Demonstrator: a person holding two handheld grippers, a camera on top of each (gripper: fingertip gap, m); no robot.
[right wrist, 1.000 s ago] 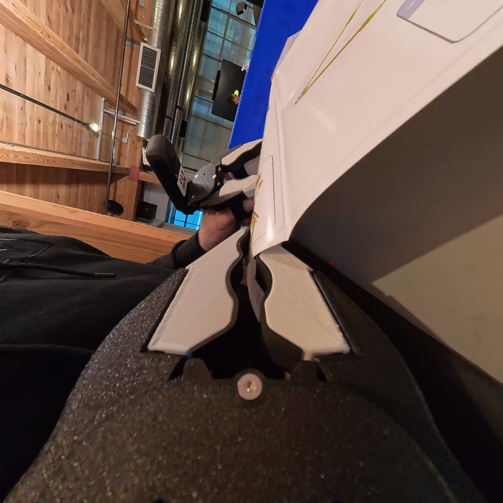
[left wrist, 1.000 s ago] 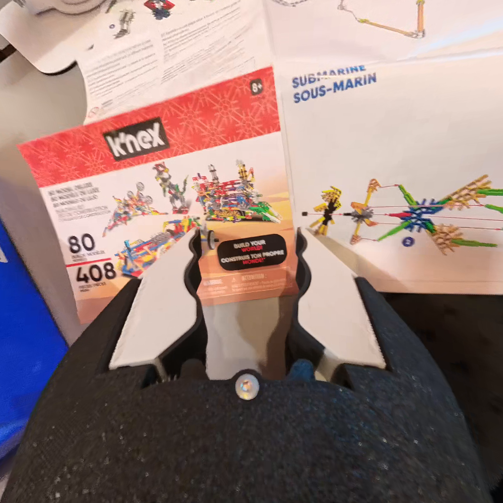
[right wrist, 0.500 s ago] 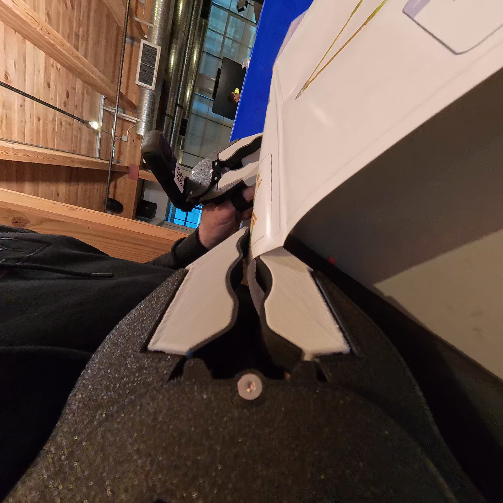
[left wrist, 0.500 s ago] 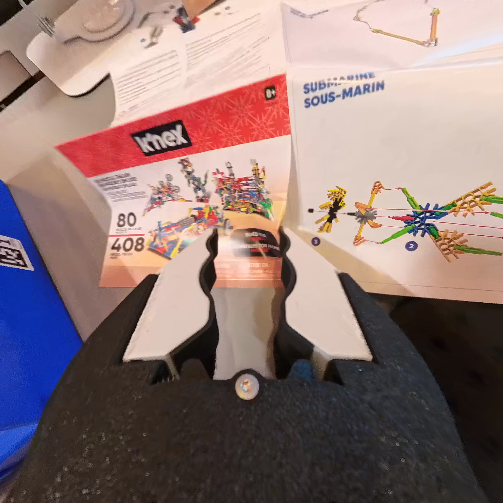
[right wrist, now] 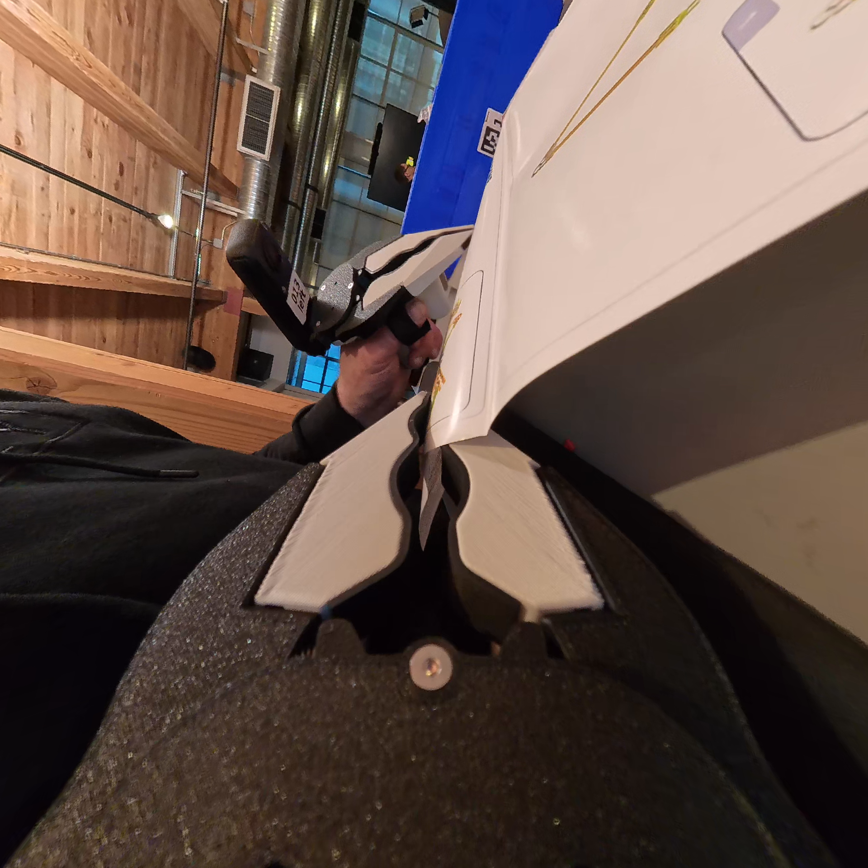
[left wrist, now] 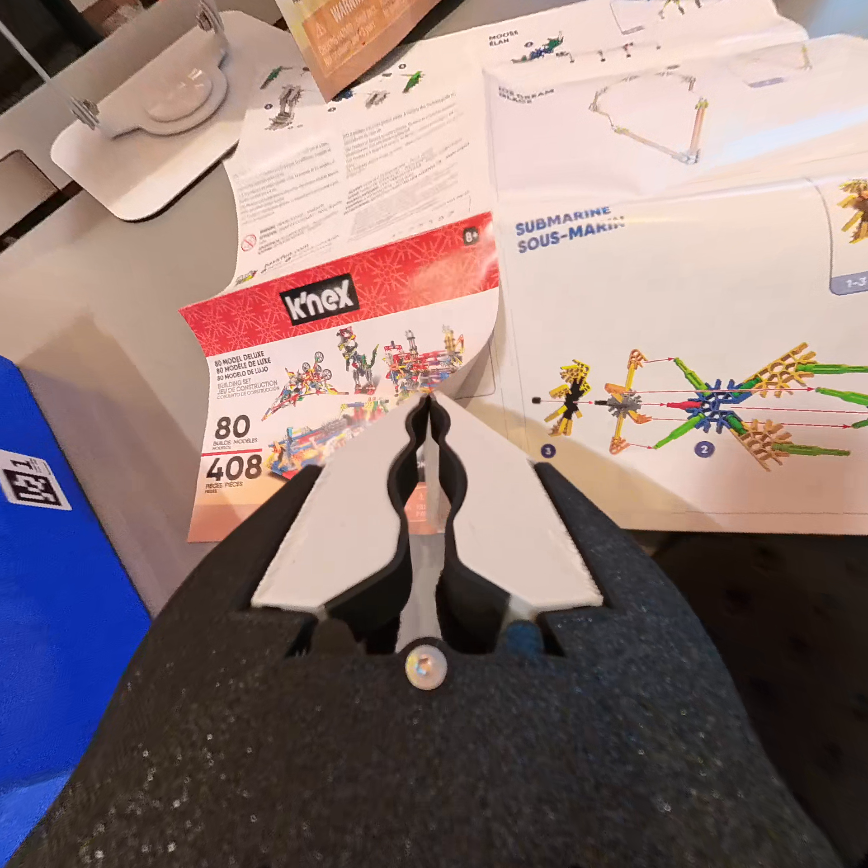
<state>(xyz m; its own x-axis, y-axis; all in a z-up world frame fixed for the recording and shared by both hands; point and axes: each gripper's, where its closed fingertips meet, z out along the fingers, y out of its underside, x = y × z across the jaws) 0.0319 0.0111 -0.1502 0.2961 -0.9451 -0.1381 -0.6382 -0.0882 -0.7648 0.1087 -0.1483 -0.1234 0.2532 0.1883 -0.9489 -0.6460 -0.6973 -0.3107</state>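
A building-set instruction booklet lies open on the table. Its red and white cover page (left wrist: 329, 357) is on the left, a white page with coloured model diagrams (left wrist: 657, 329) on the right. My left gripper (left wrist: 428, 399) is shut on the cover's lower right corner, which curls up between the fingertips. My right gripper (right wrist: 434, 432) is shut on the near edge of the white page (right wrist: 610, 211), which bends upward. In the right wrist view the left gripper (right wrist: 462, 237) and the hand holding it (right wrist: 375, 375) sit farther along the same booklet edge.
A blue box (left wrist: 56, 610) with a square code sticker stands at the left. A flat white stand with a clear dome (left wrist: 155, 103) lies at the back left on the grey table (left wrist: 94, 282). A brown card (left wrist: 357, 37) lies beyond the booklet. Dark surface (left wrist: 775, 634) lower right. My hands' fingertips stand some 20 cm from each other.
My left gripper's fingers went from wide open to shut on the cover's corner, and the corner lifted and curled. The view drew back. My right gripper kept its hold on the white page.
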